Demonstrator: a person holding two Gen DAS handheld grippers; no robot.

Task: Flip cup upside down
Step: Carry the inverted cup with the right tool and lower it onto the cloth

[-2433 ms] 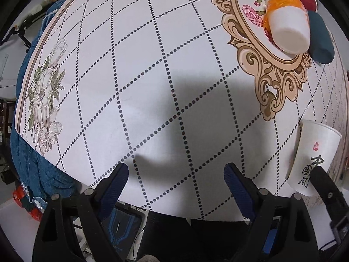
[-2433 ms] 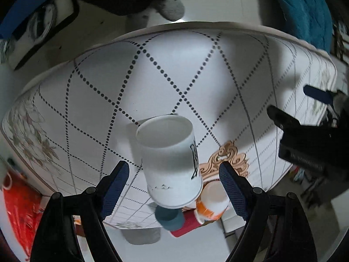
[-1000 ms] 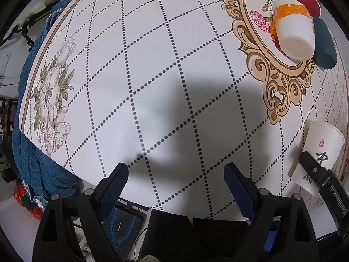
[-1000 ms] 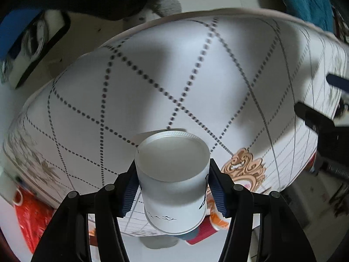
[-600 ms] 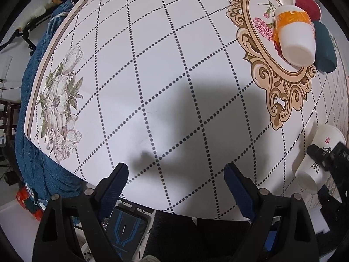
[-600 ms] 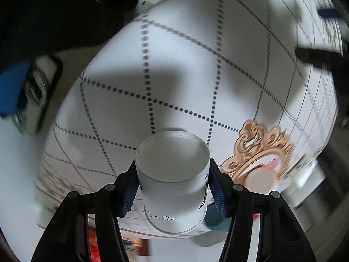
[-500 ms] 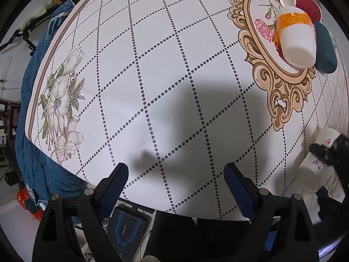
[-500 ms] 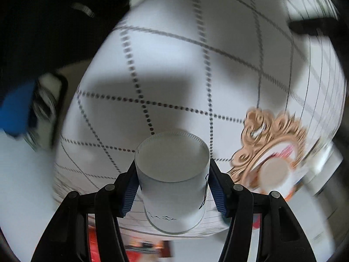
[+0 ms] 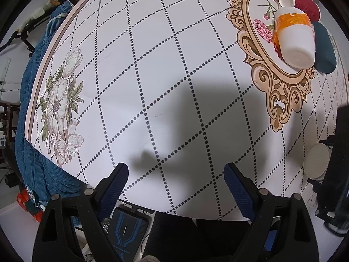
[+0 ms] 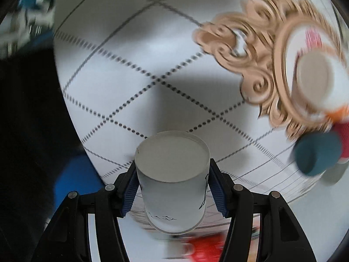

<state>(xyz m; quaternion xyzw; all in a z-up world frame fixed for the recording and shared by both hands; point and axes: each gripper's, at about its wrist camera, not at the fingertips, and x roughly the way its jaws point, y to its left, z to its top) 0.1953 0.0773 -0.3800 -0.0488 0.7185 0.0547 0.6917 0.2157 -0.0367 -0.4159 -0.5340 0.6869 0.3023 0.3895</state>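
Note:
My right gripper [image 10: 172,185] is shut on the white paper cup [image 10: 172,181] with black ink drawings and holds it above the tablecloth, its closed base toward the camera. In the left wrist view the same cup [image 9: 316,160] shows at the right edge as a pale disc, held by the dark right gripper. My left gripper [image 9: 176,187] is open and empty over the near edge of the table [image 9: 152,65].
On the ornate gold frame print [image 9: 272,65] stand a white and orange cup [image 9: 294,37], a dark teal cup [image 9: 325,45] and a red cup [image 9: 305,6]. Blue cloth [image 9: 32,152] hangs at the table's left edge. The right wrist view is motion-blurred.
My right gripper closed on the paper cup, lifted it and has been turning it; the table and other cups have swung across its view. The left gripper stayed open and nearly still.

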